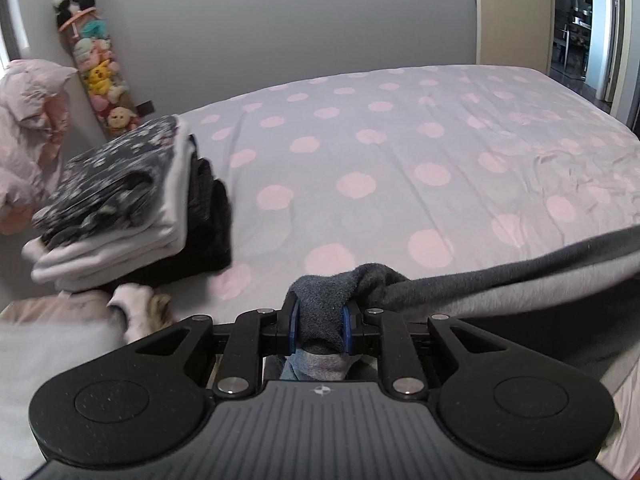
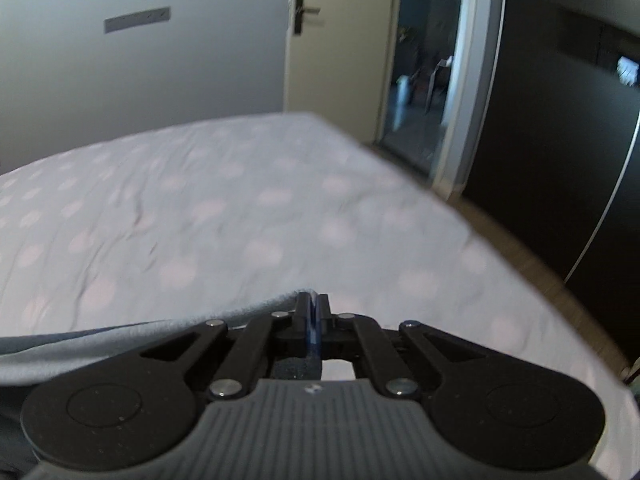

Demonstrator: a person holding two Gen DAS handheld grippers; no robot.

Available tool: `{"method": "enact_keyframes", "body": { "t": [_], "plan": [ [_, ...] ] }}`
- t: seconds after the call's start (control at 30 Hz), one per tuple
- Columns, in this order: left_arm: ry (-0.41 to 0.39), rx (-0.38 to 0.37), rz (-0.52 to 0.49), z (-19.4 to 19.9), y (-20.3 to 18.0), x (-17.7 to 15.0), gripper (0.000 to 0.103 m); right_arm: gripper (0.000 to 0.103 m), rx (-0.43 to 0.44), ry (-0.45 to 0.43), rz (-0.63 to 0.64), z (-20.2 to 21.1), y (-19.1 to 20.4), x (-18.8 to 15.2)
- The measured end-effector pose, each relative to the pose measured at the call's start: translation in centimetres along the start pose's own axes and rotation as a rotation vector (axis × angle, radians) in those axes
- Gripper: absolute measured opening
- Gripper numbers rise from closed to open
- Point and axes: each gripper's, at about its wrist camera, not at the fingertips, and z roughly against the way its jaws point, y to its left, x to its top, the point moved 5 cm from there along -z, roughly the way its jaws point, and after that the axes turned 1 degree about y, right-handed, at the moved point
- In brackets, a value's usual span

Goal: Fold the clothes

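Observation:
A grey fleece garment (image 1: pixel 500 284) stretches from my left gripper (image 1: pixel 320 316) off to the right, held above the bed. The left gripper is shut on a bunched dark grey end of it. In the right wrist view the same grey garment (image 2: pixel 120 336) runs in from the left, and my right gripper (image 2: pixel 314 312) is shut on its thin edge. Both grippers hang over the near side of the bed (image 1: pixel 380 152), which has a lilac sheet with pink dots.
A stack of folded clothes (image 1: pixel 128 208), floral piece on top, sits at the bed's left side. A light garment (image 1: pixel 60 332) lies beside it, near the left gripper. Pink bedding (image 1: pixel 28 128) and a hanging column of plush toys (image 1: pixel 96 64) are left. A doorway (image 2: pixel 424 80) opens beyond the bed's far corner.

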Motion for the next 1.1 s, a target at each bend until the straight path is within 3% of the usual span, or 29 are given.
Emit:
{"method": "enact_keyframes", "body": {
  "t": [0.1,0.3,0.47,0.53,0.63,0.77,0.97,1.1],
  "plan": [
    [0.031,-0.010,-0.002,-3.6,-0.4,1.8,0.023,0.002,-0.039,0.002,0.026,-3.4,1.2,2.6],
    [0.110,-0.072,0.065,-12.4,-0.2,4.3,0.024,0.002,-0.137,0.035,0.097,-12.5,5.0,4.0],
    [0.112,-0.100,0.190,-17.2,1.8,5.6,0.038,0.002,-0.197,0.067,0.115,-18.8,7.4,4.3],
    [0.113,-0.105,0.205,-17.7,2.4,5.4,0.052,0.002,-0.205,0.088,0.136,-20.8,8.3,3.9],
    [0.120,-0.117,0.199,-17.6,2.9,4.7,0.052,0.002,-0.212,0.104,0.155,-22.2,9.2,2.9],
    [0.090,-0.146,0.091,-15.1,0.7,2.5,0.053,0.002,-0.221,0.122,0.172,-23.6,10.1,1.7],
    [0.041,-0.154,-0.101,-12.4,-5.9,-1.9,0.068,0.002,-0.230,0.129,0.154,-23.1,9.9,0.8],
    [0.052,-0.063,-0.221,-13.5,-9.5,-4.8,0.071,0.002,-0.226,0.123,0.150,-22.4,9.7,0.7]
  ]
}}
